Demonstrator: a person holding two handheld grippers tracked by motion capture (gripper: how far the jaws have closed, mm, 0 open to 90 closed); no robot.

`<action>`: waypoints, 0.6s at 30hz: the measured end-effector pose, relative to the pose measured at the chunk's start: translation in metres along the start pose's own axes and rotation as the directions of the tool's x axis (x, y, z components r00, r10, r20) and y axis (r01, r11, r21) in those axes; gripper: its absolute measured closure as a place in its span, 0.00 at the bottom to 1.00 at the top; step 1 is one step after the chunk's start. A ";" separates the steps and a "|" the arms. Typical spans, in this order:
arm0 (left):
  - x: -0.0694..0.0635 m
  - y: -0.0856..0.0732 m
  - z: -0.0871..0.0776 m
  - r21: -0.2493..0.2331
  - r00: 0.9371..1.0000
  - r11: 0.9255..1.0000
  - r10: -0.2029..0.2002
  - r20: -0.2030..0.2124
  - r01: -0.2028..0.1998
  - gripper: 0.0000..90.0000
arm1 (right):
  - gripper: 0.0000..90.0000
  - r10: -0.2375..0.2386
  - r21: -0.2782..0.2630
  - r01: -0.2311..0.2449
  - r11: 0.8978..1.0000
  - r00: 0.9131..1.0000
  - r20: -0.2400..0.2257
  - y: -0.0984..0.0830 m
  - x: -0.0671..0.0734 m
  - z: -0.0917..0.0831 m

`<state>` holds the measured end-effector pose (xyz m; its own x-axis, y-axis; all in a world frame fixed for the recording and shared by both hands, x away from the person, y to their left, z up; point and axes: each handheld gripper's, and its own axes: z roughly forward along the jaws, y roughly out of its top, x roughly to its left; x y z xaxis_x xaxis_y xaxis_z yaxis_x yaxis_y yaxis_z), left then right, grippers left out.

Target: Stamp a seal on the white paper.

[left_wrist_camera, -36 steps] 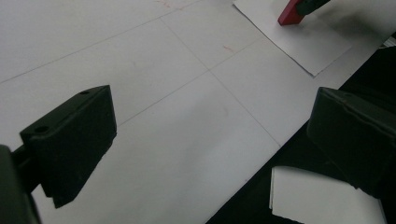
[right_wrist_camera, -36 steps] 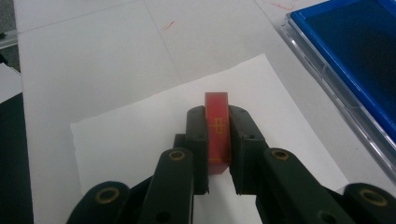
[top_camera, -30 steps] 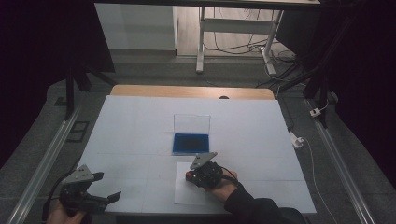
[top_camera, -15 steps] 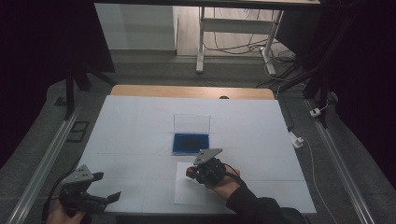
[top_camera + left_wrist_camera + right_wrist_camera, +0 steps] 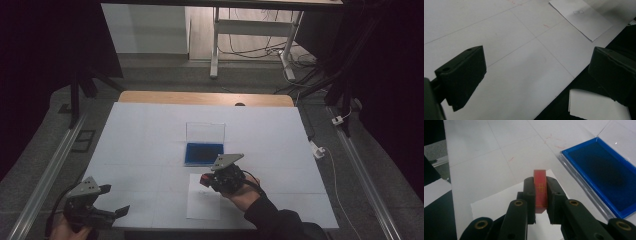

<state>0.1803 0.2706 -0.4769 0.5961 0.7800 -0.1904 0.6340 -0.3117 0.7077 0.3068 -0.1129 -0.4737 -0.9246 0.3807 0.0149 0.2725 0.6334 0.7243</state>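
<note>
My right gripper (image 5: pixel 540 195) is shut on a small red stamp block (image 5: pixel 540 190) with gold markings, held upright between the pads. It hovers over the top of a white paper sheet (image 5: pixel 496 205), just short of the blue ink pad (image 5: pixel 604 172). From above, the right gripper (image 5: pixel 206 180) sits below the ink pad (image 5: pixel 202 153) and over the paper sheet (image 5: pixel 204 205). My left gripper (image 5: pixel 114 199) stands open at the table's front left corner with nothing between its jaws. Looking along the left gripper (image 5: pixel 536 77), the paper sheet (image 5: pixel 581 17) lies far ahead.
The ink pad's clear lid (image 5: pixel 205 131) stands upright behind it. A white cover (image 5: pixel 150 135) spreads over the table, with a bare wooden strip (image 5: pixel 200 98) at the far edge. A white slip (image 5: pixel 596 105) lies below the table's front edge.
My right gripper, still holding the stamp, has drifted slightly right and toward the ink pad. The left gripper has stayed where it was.
</note>
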 end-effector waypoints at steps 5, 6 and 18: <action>0.000 0.000 0.000 -0.002 1.000 1.000 -0.002 0.002 0.002 0.02 | 0.88 0.009 -0.006 -0.009 1.000 1.000 0.000 0.002 -0.002 -0.002; 0.000 0.000 0.000 -0.002 1.000 1.000 -0.003 0.003 0.003 0.02 | 0.88 0.006 -0.007 -0.006 1.000 1.000 0.003 0.003 -0.002 -0.003; 0.000 0.000 0.000 -0.001 1.000 1.000 0.000 0.003 0.000 0.02 | 0.88 0.034 -0.045 -0.033 0.998 0.999 0.019 0.007 -0.011 -0.012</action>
<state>0.1800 0.2706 -0.4766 0.5976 0.7784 -0.1921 0.6333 -0.3113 0.7085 0.3155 -0.1203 -0.4602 -0.9097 0.4145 0.0264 0.2905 0.5895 0.7537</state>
